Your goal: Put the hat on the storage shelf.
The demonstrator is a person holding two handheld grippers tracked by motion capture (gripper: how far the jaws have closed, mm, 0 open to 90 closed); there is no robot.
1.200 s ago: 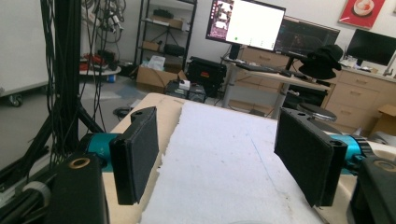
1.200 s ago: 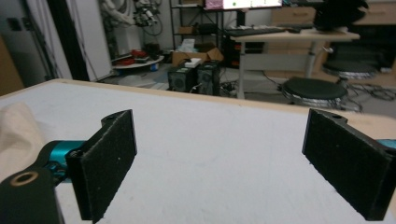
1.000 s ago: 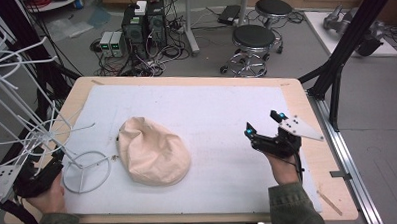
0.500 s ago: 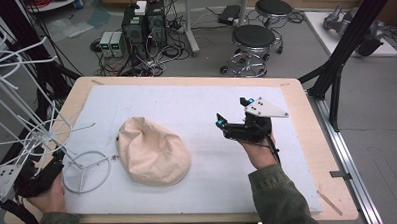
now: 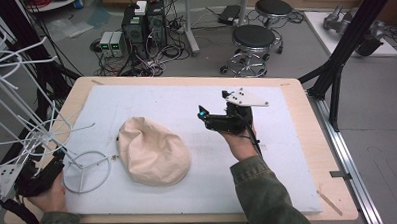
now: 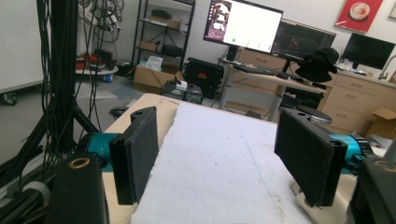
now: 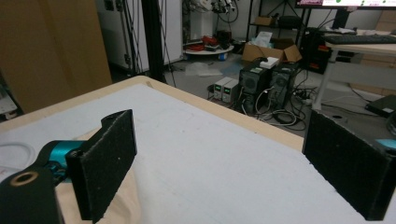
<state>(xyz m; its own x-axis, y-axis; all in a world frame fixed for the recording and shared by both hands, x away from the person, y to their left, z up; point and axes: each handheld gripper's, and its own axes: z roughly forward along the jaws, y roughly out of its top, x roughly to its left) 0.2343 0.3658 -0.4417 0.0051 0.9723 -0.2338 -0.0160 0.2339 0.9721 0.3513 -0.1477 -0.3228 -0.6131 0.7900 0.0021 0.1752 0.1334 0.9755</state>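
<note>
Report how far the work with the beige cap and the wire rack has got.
Done: nothing; the beige cap lies on the white mat, off the wire rack. In hand: the right tongs, open, point toward the cap; the left tongs, open, rest beside the rack's base. Left: gripping the cap.

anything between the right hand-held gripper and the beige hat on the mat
Nothing: in the high view, only bare white mat lies between the right hand-held gripper and the hat.

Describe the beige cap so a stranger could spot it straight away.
Start at the white mat covering the wooden table. On its left half, between the white wire rack and the right tongs, lies the beige cap. It is the one soft, rounded, cream-coloured thing there.
</note>
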